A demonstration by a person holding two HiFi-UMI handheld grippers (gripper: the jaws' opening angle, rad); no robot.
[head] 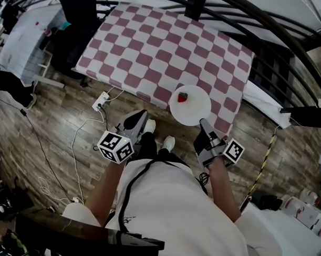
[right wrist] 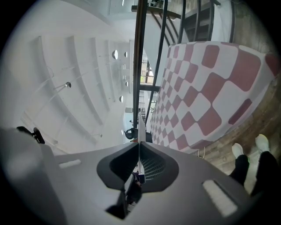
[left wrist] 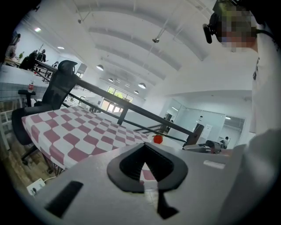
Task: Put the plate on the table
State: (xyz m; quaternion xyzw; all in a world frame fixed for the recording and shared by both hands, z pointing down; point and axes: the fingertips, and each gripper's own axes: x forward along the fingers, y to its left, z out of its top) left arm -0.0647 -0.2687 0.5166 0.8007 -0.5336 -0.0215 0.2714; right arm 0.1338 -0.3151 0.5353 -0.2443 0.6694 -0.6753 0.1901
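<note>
1. Head view: the right gripper (head: 204, 124) is clamped tight on the near rim of the plate (head: 194, 110). There's a strawberry (head: 182, 97) on it, and it's sitting over the near edge of the checkered table (head: 147, 52).
2. The left gripper (head: 139, 118) is closed with nothing in it, off to the side.
3. Looks like the set-down step to me. Next it needs lowering flat, a bit further in, then letting go.

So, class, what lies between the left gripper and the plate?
In the head view, only wooden floor separates the left gripper from the plate.
</note>
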